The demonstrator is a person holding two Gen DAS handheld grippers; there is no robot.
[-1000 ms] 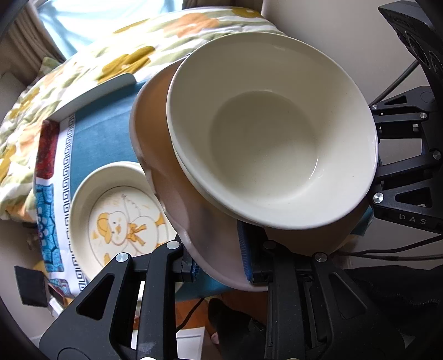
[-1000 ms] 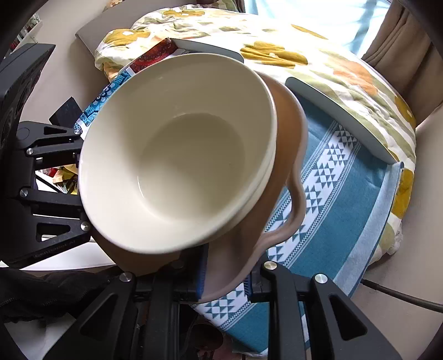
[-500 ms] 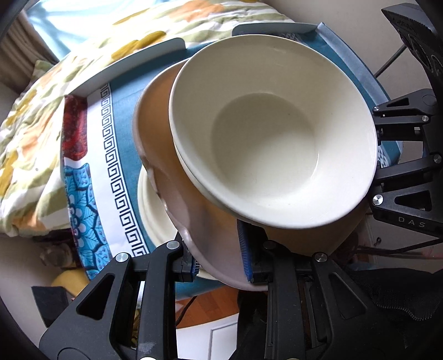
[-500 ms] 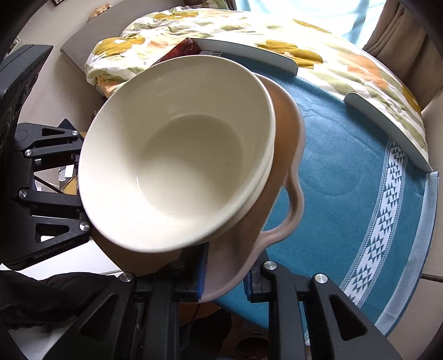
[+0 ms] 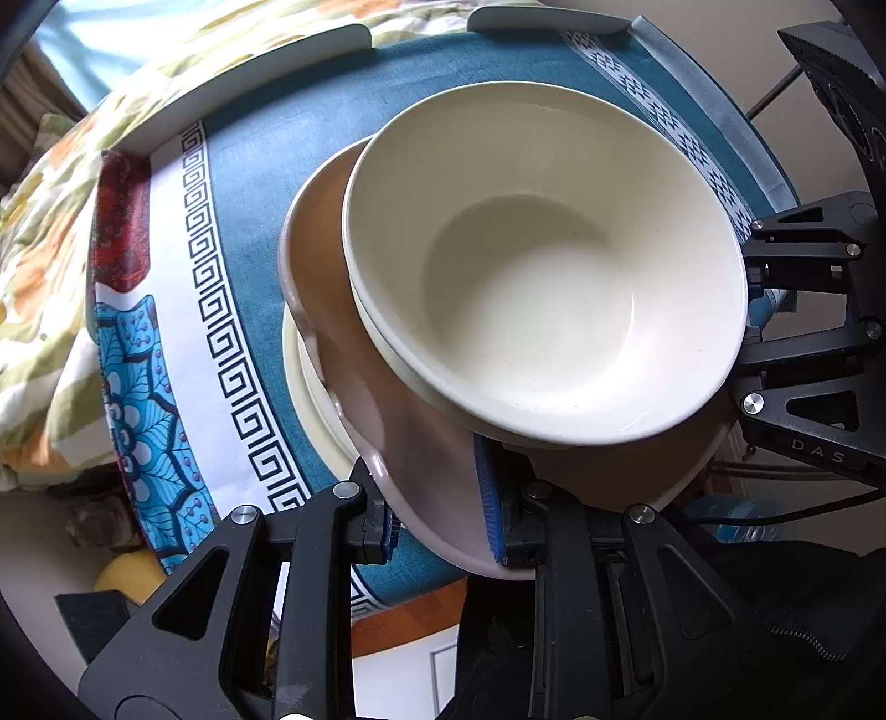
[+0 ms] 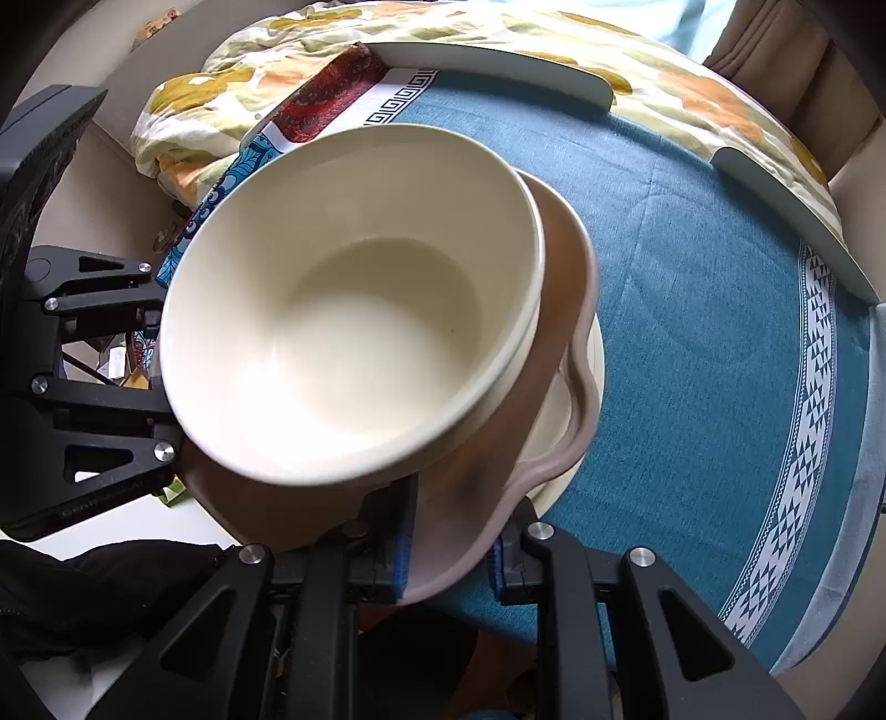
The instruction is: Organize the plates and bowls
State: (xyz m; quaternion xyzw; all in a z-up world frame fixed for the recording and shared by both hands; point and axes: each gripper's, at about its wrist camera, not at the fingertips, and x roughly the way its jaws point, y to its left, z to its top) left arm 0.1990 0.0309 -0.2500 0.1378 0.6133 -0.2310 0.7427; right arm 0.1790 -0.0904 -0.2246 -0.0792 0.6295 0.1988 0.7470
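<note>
Left-wrist view: a cream bowl [image 5: 542, 293] sits nested in a pink dish [image 5: 421, 459], which I hold over a cream plate [image 5: 310, 410] on the blue tablecloth [image 5: 266, 166]. My left gripper [image 5: 443, 520] and right gripper [image 6: 451, 543] each clench the dish's rim from opposite sides.

A round table [image 6: 720, 310] wears a teal patterned tablecloth [image 5: 260, 183]; a floral quilt [image 6: 554, 33] lies beyond its far edge, daylit.
</note>
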